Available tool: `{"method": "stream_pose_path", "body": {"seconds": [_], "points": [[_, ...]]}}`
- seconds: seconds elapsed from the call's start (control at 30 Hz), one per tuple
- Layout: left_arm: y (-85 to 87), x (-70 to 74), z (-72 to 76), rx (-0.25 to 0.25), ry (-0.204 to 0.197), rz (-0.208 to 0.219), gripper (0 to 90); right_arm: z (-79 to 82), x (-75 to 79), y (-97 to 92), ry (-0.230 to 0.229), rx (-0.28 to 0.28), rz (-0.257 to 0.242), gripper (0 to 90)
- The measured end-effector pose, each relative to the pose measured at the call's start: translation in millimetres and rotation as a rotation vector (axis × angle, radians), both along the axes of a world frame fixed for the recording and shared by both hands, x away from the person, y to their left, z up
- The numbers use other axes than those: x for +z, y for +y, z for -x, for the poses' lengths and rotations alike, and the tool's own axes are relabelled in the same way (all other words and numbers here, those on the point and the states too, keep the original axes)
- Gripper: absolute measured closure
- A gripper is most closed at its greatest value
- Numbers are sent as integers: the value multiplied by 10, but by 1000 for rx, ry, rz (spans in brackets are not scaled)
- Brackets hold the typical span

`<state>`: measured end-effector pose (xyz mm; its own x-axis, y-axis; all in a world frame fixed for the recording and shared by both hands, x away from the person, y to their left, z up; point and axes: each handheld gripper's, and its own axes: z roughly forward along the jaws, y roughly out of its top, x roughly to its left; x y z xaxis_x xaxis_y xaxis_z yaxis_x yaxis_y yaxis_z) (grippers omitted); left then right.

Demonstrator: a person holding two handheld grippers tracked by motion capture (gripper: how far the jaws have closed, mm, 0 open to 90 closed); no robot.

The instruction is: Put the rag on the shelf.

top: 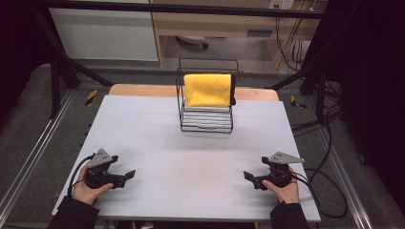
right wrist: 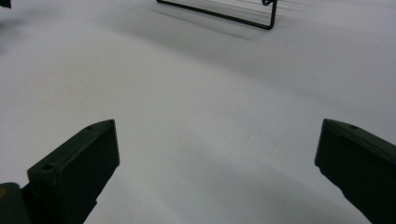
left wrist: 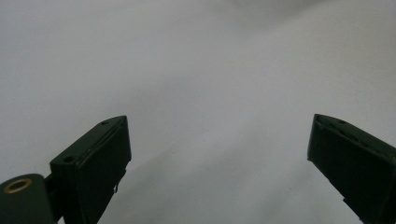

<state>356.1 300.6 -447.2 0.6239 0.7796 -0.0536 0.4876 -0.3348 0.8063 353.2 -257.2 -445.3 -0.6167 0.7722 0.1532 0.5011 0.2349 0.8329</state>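
Left tool (top: 128,175) rested at the near-left of the white counter (top: 191,157), jaws spread wide, gripping nothing; the left gripper view showed bare counter between them. Centre-far: yellow cloth (top: 207,89) hung folded over the top of a black wire rack (top: 206,119), which stood near the counter's far edge, well apart from both tools. Right tool (top: 247,175) rested at the near-right, jaws likewise wide and empty; its own view caught the rack's base wire (right wrist: 219,14) at the top edge.

Risks, as judged:
- 1 tool pulling the cloth alone could drag or tip the light rack, since nothing braced it.
- A jaw closing low could catch a rack wire along with the cloth.
- A shallow pinch on 1 layer might let the cloth unfold and slip.
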Motion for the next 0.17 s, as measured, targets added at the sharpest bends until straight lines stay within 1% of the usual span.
{"method": "stream_pose_path", "body": {"seconds": [0.17], "points": [[1,-3,5,0,-2,-3,60,6,-14,11,3,0,8,6]]}}
